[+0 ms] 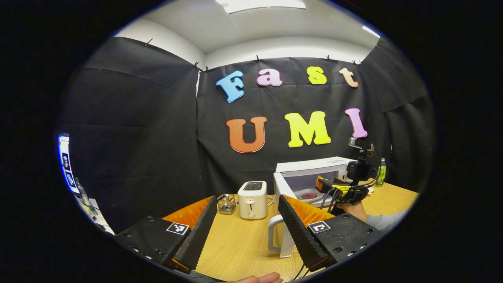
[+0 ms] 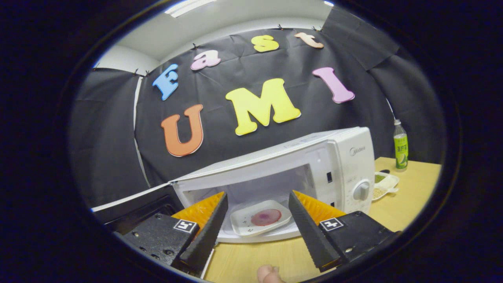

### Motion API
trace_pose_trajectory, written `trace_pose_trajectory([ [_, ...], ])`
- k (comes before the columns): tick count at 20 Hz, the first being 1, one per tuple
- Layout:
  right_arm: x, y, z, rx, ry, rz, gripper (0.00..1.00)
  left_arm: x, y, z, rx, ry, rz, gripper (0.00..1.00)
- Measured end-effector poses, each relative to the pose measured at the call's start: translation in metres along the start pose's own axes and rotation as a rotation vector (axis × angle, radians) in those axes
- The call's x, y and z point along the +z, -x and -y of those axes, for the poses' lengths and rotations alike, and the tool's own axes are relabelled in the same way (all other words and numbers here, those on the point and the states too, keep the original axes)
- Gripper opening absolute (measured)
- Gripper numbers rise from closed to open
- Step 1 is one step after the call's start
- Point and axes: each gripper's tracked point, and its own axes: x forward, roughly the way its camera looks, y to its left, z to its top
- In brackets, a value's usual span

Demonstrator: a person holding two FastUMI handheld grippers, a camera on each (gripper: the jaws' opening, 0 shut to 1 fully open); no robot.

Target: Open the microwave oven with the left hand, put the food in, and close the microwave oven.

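Observation:
The white microwave (image 2: 346, 157) stands on the wooden table with its door (image 2: 129, 200) swung open to the left. Inside lies a white plate (image 2: 261, 217) with a round reddish piece of food on it. My right gripper (image 2: 258, 194) is open just in front of the cavity, nothing between its fingers. In the left gripper view, my left gripper (image 1: 246, 198) is open over the table, back from the microwave (image 1: 310, 167), with the door's edge and handle (image 1: 274, 234) close by its right finger. The plate (image 1: 308, 195) sits inside. The right gripper (image 1: 346, 188), held by a hand, is at the opening.
A white toaster (image 1: 252, 199) and a small wire basket (image 1: 226, 203) stand left of the microwave. A green bottle (image 2: 400, 146) and a divided dish of grains (image 2: 383, 184) sit to its right. The wooden table (image 1: 239, 243) stretches toward me.

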Motion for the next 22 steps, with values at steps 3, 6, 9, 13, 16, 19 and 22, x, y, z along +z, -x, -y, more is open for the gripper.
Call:
trace_pose_trajectory([
  [3, 0.022, 0.015, 0.01, 0.004, 0.051, 0.015, 0.91, 0.001, 0.003, 0.0, -0.003, 0.0, 0.005, 0.94],
  [6, 0.047, 0.035, 0.015, 0.038, 0.08, 0.033, 0.91, -0.003, 0.0, 0.002, -0.022, 0.026, -0.006, 0.94],
  [9, 0.074, 0.06, 0.033, 0.018, 0.13, 0.071, 1.0, -0.001, -0.005, -0.003, -0.018, 0.044, -0.01, 0.94],
  [13, 0.111, 0.132, 0.06, 0.009, 0.186, 0.074, 1.0, 0.001, -0.012, -0.015, 0.009, 0.037, 0.017, 0.9],
  [16, 0.132, 0.188, 0.078, -0.009, 0.242, 0.059, 0.91, 0.001, -0.017, -0.014, -0.001, 0.037, 0.065, 0.78],
  [19, 0.15, 0.236, 0.091, -0.022, 0.266, 0.064, 0.91, -0.013, -0.021, -0.008, -0.024, 0.063, 0.066, 0.36],
  [22, 0.156, 0.27, 0.105, -0.035, 0.271, 0.062, 1.0, -0.037, -0.03, -0.003, -0.038, 0.098, 0.026, 0.29],
])
